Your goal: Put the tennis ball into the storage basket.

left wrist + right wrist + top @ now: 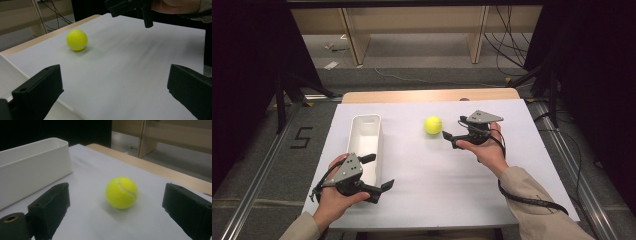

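A yellow tennis ball (433, 125) rests on the white sheet, right of a long white bin (364, 145). My right gripper (452, 128) is held just to the right of the ball with its jaws pointed at it, open, and a small gap separates them from it. In the right gripper view the ball (121, 192) sits on the sheet just ahead of the two spread jaws, untouched. My left gripper (381, 171) hovers by the near end of the bin, open with nothing in it. Its own view shows the ball (77, 40) far off and the right gripper (130, 8) at the top.
The white sheet (437, 175) covers a wooden table whose far edge (427, 95) shows bare. The bin (32, 167) looks empty from above. Metal rails run along both sides of the table, and cables lie on the floor beyond.
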A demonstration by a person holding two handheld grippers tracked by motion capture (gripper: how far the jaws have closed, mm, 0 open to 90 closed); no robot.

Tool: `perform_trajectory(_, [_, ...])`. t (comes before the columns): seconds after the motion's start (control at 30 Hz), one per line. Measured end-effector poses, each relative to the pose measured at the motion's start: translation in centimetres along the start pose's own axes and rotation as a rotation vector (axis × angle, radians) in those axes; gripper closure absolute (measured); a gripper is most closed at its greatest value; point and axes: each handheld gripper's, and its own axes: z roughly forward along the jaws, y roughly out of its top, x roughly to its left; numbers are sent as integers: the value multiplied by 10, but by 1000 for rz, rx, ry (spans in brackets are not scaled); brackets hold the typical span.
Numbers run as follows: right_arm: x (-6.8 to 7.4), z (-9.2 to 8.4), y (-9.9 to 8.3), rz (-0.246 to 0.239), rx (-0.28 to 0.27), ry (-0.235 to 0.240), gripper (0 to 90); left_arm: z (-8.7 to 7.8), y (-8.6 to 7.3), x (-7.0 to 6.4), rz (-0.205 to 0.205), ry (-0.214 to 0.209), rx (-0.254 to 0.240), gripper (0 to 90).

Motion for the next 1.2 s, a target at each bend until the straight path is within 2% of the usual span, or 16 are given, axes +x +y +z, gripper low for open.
perform_trajectory(0.57, [-1, 34, 5, 4, 27, 2, 84, -1, 0, 0, -1, -3, -2, 0])
perform_trajectory(1.2, [-10, 77, 0, 22, 89, -31, 76, -1, 0, 0, 3, -3, -5, 0])
